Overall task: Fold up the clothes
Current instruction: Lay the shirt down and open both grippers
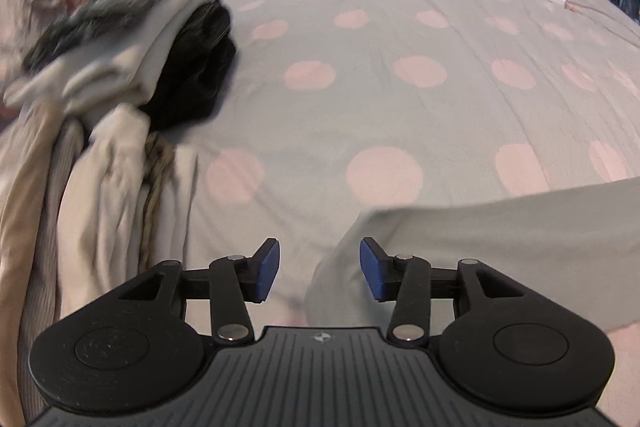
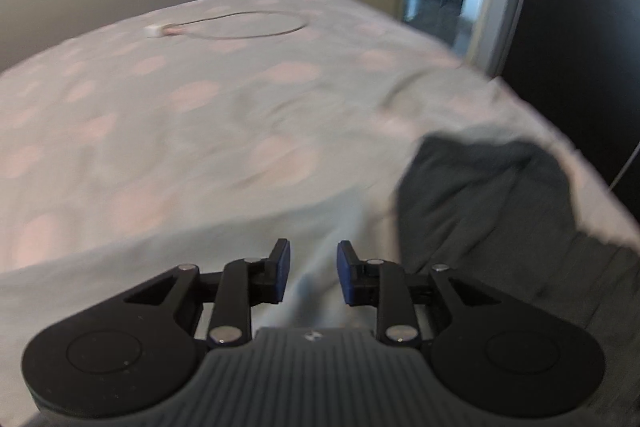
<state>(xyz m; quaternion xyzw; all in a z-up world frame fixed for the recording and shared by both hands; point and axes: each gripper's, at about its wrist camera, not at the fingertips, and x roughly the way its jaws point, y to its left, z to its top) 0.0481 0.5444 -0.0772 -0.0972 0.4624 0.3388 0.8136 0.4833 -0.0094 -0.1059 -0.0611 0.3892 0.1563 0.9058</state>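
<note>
My bed (image 1: 400,39) is the biggest thing here. It has a grey cover with pink dots, and it gives me a wide flat place to fold on.

The pile (image 1: 120,67) of clothes sits on the left side of the bed. I think it is there so the middle is free for one piece at a time. It is a heap of white, grey and black things, some hanging over the edge.

The pale cloth (image 1: 500,247) is the piece I am working on. It lies flat on the bed right in front of me, near the edge, with its far edge running straight across. I think it is spread out like this so I can fold it.

A dark cloth (image 2: 500,195) lies on the right, just beside the pale one. It is blurry, so I cannot tell what kind of clothing it is.

A thin cable (image 2: 240,27) makes a loop far back on the bed, well away from my work.

My left claw (image 1: 319,273) is spread wide and holds nothing. The corner of the pale cloth is below it.

My right claw (image 2: 313,273) is open a smaller way and empty too, right over the pale cloth.
</note>
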